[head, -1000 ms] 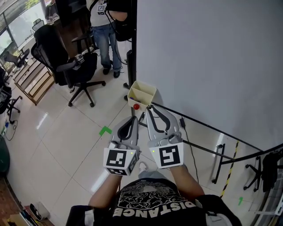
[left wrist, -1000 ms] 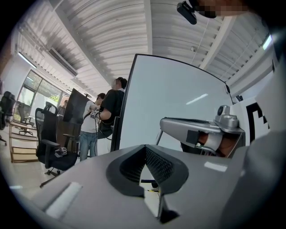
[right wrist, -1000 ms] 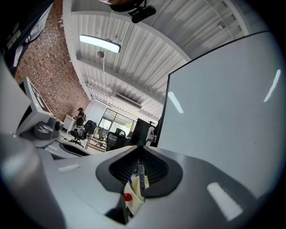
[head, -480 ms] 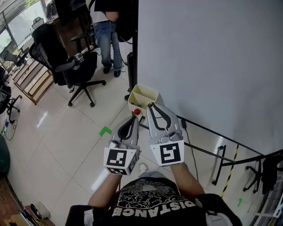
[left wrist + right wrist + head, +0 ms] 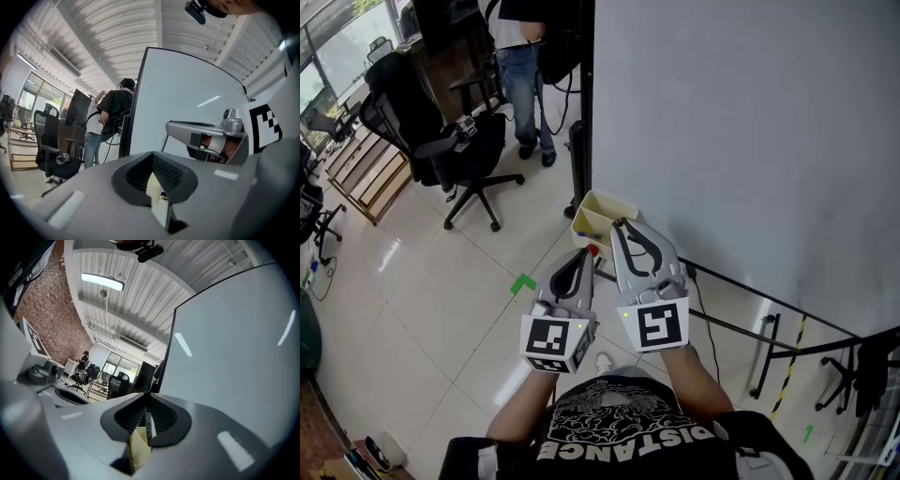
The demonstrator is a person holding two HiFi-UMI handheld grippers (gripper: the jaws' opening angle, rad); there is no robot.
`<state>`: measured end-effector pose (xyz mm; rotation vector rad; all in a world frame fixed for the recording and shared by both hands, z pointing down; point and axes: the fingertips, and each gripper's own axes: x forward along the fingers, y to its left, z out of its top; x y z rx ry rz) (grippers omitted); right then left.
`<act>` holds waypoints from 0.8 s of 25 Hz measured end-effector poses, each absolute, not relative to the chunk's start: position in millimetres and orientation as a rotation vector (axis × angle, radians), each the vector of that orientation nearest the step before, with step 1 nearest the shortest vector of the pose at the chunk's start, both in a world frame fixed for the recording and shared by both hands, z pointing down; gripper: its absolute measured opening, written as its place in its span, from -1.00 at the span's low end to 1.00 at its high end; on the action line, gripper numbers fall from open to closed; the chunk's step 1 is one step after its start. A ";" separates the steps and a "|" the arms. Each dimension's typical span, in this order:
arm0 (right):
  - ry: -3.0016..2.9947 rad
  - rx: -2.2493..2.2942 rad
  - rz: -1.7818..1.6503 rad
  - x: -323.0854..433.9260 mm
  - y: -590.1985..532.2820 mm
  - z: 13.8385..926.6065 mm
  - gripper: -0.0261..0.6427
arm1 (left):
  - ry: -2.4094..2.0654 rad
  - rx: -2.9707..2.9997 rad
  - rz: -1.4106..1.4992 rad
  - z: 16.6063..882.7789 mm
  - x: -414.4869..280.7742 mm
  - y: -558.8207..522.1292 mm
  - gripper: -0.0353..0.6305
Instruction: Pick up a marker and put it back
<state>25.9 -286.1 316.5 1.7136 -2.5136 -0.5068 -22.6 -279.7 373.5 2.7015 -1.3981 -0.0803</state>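
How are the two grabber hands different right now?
The right gripper pinches a thin dark marker, while the left gripper is shut on nothing. In the head view, the right gripper's tips reach the near edge of the cream box, and the left gripper's tips end short of it. Both have their jaws closed.

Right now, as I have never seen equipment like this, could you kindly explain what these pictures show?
There is no robot here: a person holds a two-jaw gripper in each hand. One picture comes from a camera on the person's head, looking down at both. The other two come from cameras riding on each gripper, looking along its jaws. The person faces a whiteboard with a cream box at its lower edge. The right gripper is shut on a thin dark marker, close to that box. The left gripper is shut and holds nothing.
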 end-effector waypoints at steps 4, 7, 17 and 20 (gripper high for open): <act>-2.513 1.711 -0.495 27.8 -296.0 320.2 -0.82 | -1.401 2.697 -0.081 375.0 -21.1 -288.6 -0.88; -2.510 1.708 -0.490 29.6 -302.6 322.8 -0.82 | -1.404 2.694 -0.079 375.7 -20.0 -293.9 -0.88; -2.492 1.696 -0.430 35.0 -325.2 343.8 -0.82 | -1.405 2.682 -0.059 382.0 -16.2 -313.0 -0.88; -2.490 1.694 -0.412 36.5 -329.7 351.7 -0.82 | -1.404 2.681 -0.058 382.5 -14.2 -316.3 -0.88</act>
